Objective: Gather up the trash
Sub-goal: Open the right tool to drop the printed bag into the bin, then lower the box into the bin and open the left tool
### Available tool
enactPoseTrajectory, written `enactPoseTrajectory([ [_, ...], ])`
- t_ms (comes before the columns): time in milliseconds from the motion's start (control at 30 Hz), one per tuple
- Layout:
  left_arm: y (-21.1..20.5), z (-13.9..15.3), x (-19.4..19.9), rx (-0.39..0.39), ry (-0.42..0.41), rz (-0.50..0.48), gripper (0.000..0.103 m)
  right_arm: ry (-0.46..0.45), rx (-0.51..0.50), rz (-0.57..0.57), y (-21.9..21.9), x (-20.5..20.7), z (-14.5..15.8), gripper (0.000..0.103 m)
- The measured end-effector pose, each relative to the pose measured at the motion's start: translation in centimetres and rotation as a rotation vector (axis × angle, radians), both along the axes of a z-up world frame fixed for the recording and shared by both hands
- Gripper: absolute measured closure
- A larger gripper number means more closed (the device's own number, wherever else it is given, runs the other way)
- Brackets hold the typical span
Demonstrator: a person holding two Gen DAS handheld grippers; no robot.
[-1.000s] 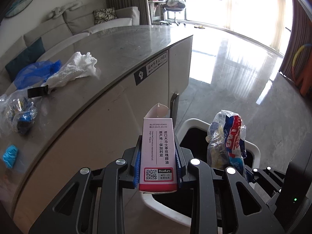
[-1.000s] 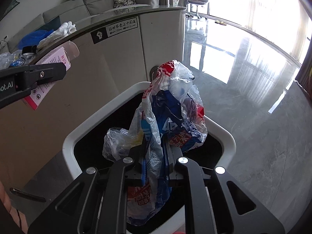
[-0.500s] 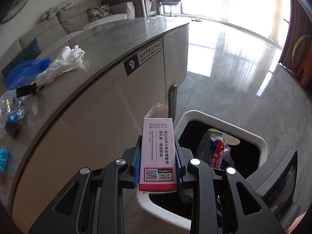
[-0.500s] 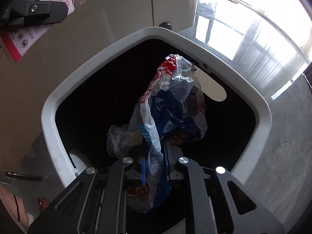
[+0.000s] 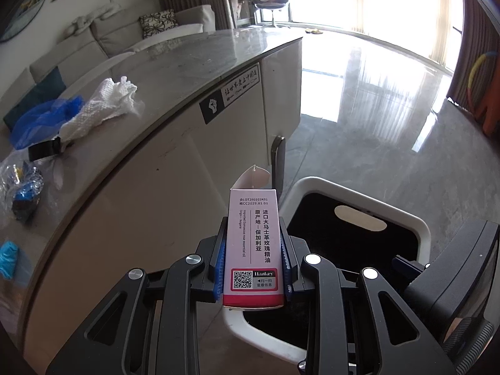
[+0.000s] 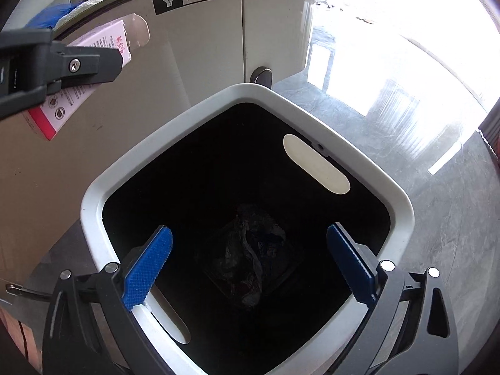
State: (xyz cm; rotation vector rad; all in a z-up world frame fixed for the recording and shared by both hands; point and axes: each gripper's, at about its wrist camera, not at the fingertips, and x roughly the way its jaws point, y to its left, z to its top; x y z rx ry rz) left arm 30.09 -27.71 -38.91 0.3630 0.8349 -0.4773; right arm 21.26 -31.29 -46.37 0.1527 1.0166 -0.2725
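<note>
**Bag in the bin, carton in the left tongs**

The left tongs [image 5: 253,261] are clamped on an upright pink-and-white cardboard carton [image 5: 253,243] with its top flap open, held above the near rim of the white square plastic bin [image 5: 418,228]. Only the left view shows the grey marble worktop [image 5: 193,62] carrying a white mesh wrapper [image 5: 103,106], a blue plastic bag [image 5: 40,118] and a crumpled clear wrapper [image 5: 18,184]. Only the right view looks down the bin: the right tongs [image 6: 250,265] gape wide and empty over a crumpled plastic bag [image 6: 250,256] at the bottom.
</note>
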Motion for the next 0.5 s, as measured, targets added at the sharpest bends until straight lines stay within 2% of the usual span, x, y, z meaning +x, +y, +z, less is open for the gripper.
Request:
enactPoseTrajectory([
  [100,0.4,0.3,0.1,-0.014,0.008,0.008,0.074,-0.067,-0.039,-0.015,-0.2,0.5,2.4,0.005],
  [333,0.0,1.8,-0.3,-0.033,-0.024,-0.013,0.074,-0.283,-0.241,-0.139,-2.3,-1.2,8.8,0.005],
  [500,-1.6,1.1,-1.0,-0.032,-0.012,-0.047,0.074,-0.383,-0.203,-0.196,-4.8,-3.1,12.0,0.005],
])
